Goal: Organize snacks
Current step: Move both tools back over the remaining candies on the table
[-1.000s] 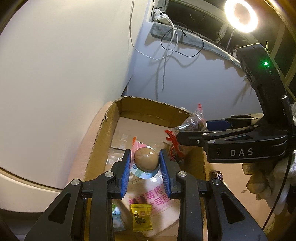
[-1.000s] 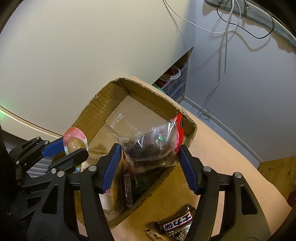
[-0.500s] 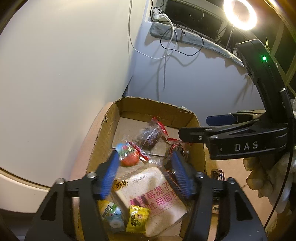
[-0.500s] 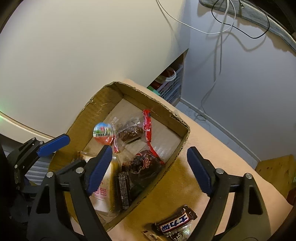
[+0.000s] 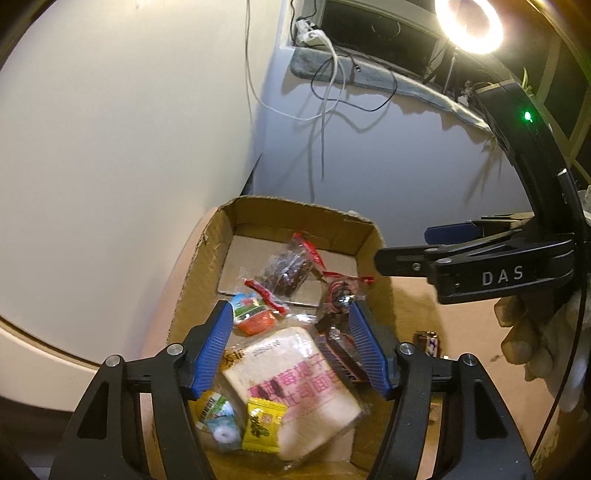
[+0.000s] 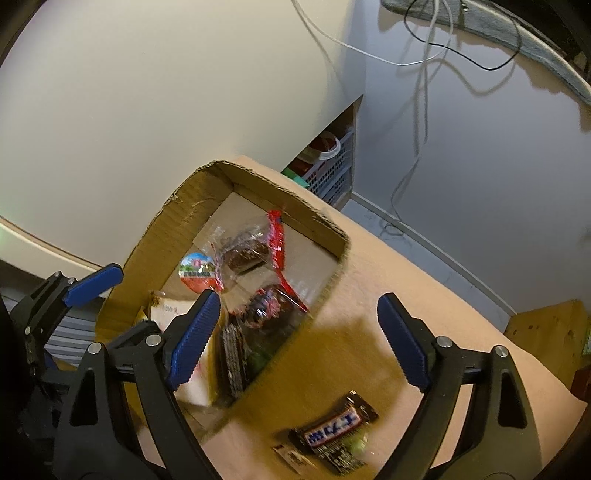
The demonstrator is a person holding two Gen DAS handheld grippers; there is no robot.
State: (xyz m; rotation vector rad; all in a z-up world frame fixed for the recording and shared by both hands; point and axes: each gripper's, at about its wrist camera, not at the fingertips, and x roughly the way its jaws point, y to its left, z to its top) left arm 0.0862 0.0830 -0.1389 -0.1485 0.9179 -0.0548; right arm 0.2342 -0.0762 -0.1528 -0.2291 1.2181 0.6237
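Observation:
An open cardboard box (image 5: pixel 207 258) (image 6: pixel 155 236) on the table holds snacks: a toast bread pack (image 5: pixel 295 387), a yellow candy (image 5: pixel 264 424), a round egg-shaped treat (image 5: pixel 253 314) (image 6: pixel 197 271), and a clear bag of dark pieces with red seal (image 5: pixel 288 271) (image 6: pixel 247 251). My left gripper (image 5: pixel 291 347) is open and empty above the box. My right gripper (image 6: pixel 295 343) is open and empty over the box's right wall; it also shows in the left wrist view (image 5: pixel 443 240). A chocolate bar (image 6: pixel 334 430) lies on the table outside the box.
The tan table (image 6: pixel 424 295) extends right of the box. A white wall stands behind, with hanging cables (image 5: pixel 325 110). A ring light (image 5: pixel 469 22) glows top right. A basket shelf (image 6: pixel 328 166) sits beyond the table's far edge.
Both grippers opened and dropped their loads into the box: the left let go of the egg-shaped treat, the right the bag of dark pieces. Both have since drawn back a little.

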